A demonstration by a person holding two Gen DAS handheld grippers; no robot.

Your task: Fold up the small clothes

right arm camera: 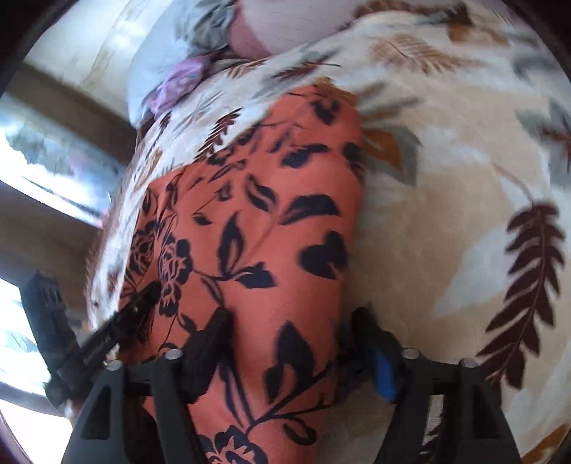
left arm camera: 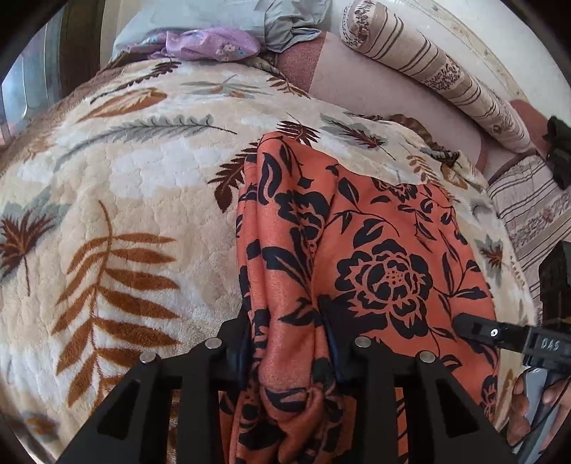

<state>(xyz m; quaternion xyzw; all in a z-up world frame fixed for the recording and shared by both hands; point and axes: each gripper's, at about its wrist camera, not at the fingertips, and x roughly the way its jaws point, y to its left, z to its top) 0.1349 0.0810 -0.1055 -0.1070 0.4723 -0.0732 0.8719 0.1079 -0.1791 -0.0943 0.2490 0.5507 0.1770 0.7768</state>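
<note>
The garment point(left arm camera: 374, 257) lay on the blanket point(left arm camera: 125, 200), both grippers at its near edge, left point(left arm camera: 287, 342) beside right point(right arm camera: 292, 342); pillows point(left arm camera: 428, 67) sat far right.

A plush cream blanket point(left arm camera: 135, 200) printed with brown, rust and grey fern leaves covers most of the bed and fills the middle of both views. At its far edge lie a crumpled lilac floral cloth point(left arm camera: 210, 44) and, just behind that, a pale blue-grey cloth point(left arm camera: 249, 18); in the right wrist view both show blurred at the blanket's upper left. Beyond the blanket's far right edge a strip of pinkish sheet point(left arm camera: 374, 89) shows, and past it lies a long bolster point(left arm camera: 435, 71) striped cream and brown with floral bands.
</note>
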